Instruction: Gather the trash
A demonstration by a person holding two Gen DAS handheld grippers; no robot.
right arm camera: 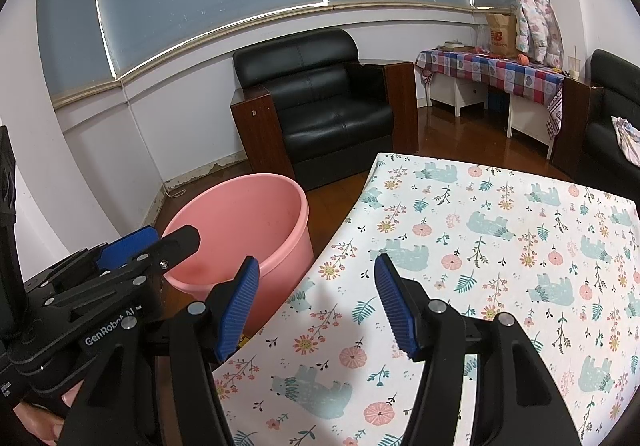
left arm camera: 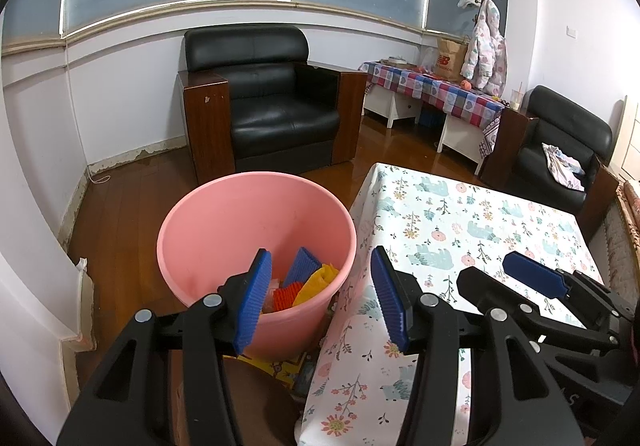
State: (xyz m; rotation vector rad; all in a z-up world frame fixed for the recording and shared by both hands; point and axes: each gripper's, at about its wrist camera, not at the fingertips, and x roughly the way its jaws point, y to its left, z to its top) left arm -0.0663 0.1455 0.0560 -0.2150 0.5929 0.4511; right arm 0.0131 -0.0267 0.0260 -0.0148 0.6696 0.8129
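Observation:
A pink bucket (left arm camera: 224,230) stands on the floor left of the table; it also shows in the right wrist view (right arm camera: 240,222). Inside it lie crumpled paper pieces: a blue one (left arm camera: 302,264), a yellow one (left arm camera: 316,282) and an orange-red one (left arm camera: 286,296). My left gripper (left arm camera: 320,298) is open and empty, above the bucket's right rim and the table's left edge. My right gripper (right arm camera: 316,306) is open and empty over the table's left part. The table (right arm camera: 500,246) has a floral and bear-print cloth.
A black armchair (left arm camera: 264,98) stands behind the bucket against the wall. A side table with a checked cloth (left arm camera: 436,86) holds a paper bag and clothes at the back right. A second black armchair (left arm camera: 560,150) is at the right. Wooden floor surrounds the bucket.

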